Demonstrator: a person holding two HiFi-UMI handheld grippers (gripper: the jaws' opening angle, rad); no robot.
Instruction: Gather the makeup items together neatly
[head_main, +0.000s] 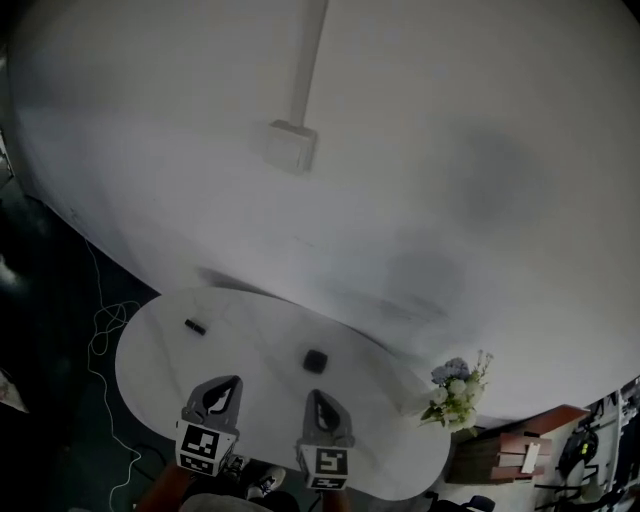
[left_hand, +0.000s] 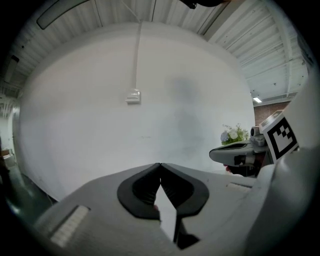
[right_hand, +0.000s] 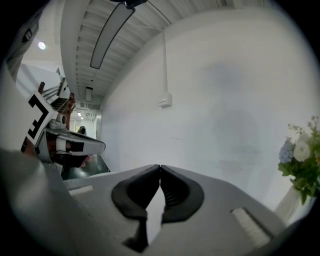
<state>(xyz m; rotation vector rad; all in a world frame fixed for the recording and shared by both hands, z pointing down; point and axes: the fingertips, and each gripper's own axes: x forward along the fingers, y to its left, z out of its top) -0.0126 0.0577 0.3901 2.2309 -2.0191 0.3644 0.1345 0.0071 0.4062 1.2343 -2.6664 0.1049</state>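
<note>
Two small dark makeup items lie apart on the white oval table (head_main: 380, 440): a short black tube (head_main: 195, 326) at the far left and a squarish black compact (head_main: 316, 360) near the middle. My left gripper (head_main: 230, 381) hovers near the table's front edge, behind and right of the tube. My right gripper (head_main: 315, 394) sits just in front of the compact, apart from it. In the left gripper view the left gripper (left_hand: 160, 165) has its tips touching, with nothing held. In the right gripper view the right gripper (right_hand: 160, 166) is likewise shut and empty. Both gripper views face the wall.
A bunch of white and blue flowers (head_main: 457, 392) stands at the table's right end. A white wall (head_main: 420, 180) with a mounted box (head_main: 290, 145) rises behind the table. A white cable (head_main: 105, 330) lies on the dark floor to the left.
</note>
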